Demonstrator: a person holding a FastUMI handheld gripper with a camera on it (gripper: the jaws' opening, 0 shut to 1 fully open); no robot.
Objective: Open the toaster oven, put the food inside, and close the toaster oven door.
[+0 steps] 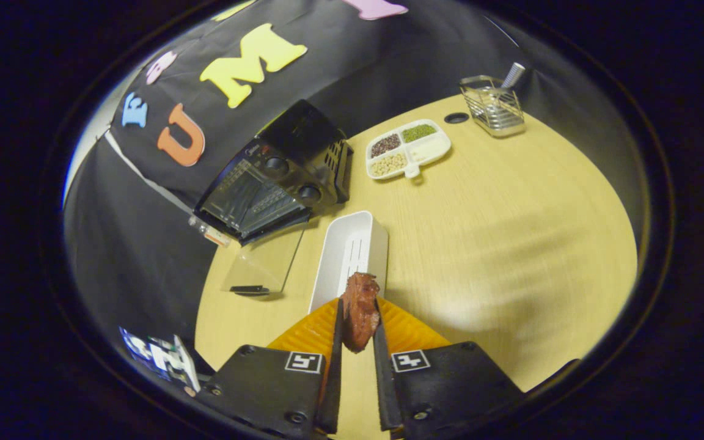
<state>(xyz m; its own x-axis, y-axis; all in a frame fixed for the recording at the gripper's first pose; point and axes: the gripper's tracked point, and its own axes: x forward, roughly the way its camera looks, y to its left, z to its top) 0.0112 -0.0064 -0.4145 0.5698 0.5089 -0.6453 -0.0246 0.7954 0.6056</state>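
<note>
A reddish-brown piece of meat (pixel 359 308) hangs between my fingers, lifted above the table. My gripper (pixel 358 321) is shut on it, both fingers pressing its sides. Just beyond the fingers lies a long white tray (pixel 337 256), empty as far as I can see. Farther off to the left stands the black toaster oven (pixel 278 177) against the booth wall. Its glass door (pixel 263 263) is swung down open and lies flat toward me, its dark handle at the near edge. The oven's inside looks dark, with a rack faintly visible.
A white divided dish (pixel 410 150) with grains and beans sits beyond the tray to the right. A wire basket (pixel 494 107) holding a utensil stands at the far table edge, a small dark round hole (pixel 456 117) beside it. The wooden table (pixel 511 244) spreads wide on the right.
</note>
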